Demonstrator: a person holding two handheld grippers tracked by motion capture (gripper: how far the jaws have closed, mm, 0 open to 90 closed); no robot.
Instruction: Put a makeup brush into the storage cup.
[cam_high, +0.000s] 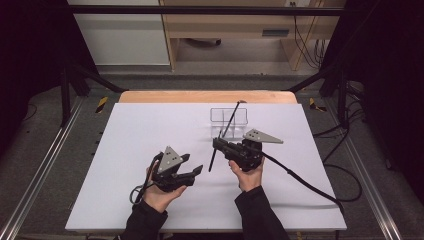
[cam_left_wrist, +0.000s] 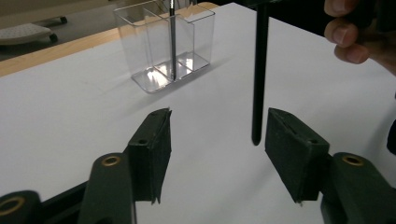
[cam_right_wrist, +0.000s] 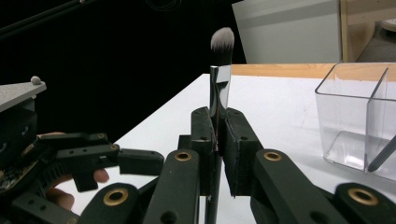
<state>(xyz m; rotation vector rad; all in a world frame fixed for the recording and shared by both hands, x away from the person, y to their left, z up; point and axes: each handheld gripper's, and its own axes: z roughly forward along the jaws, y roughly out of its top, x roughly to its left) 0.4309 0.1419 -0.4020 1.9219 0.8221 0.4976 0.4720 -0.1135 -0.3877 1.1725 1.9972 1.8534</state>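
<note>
My right gripper (cam_high: 216, 144) (cam_right_wrist: 217, 114) is shut on a makeup brush (cam_high: 212, 160) (cam_right_wrist: 219, 84), clamped just below its silver ferrule. The grey-white bristles point up and the black handle (cam_left_wrist: 259, 70) hangs down over the white table. My left gripper (cam_high: 194, 164) (cam_left_wrist: 217, 112) is open beside the brush, its jaws on either side of the handle's lower tip without touching it. Nothing is between its pads. Behind stands a clear two-compartment holder (cam_high: 240, 116) (cam_left_wrist: 140, 42) (cam_right_wrist: 350, 121), and a second brush (cam_high: 232, 117) (cam_left_wrist: 173, 37) leans in it.
The white board (cam_high: 150, 135) covers a wooden table, whose edge (cam_high: 200, 96) shows at the back. A cable (cam_high: 300, 180) trails right from my right gripper. Metal rails run along both sides on the floor, and shelving stands beyond the table.
</note>
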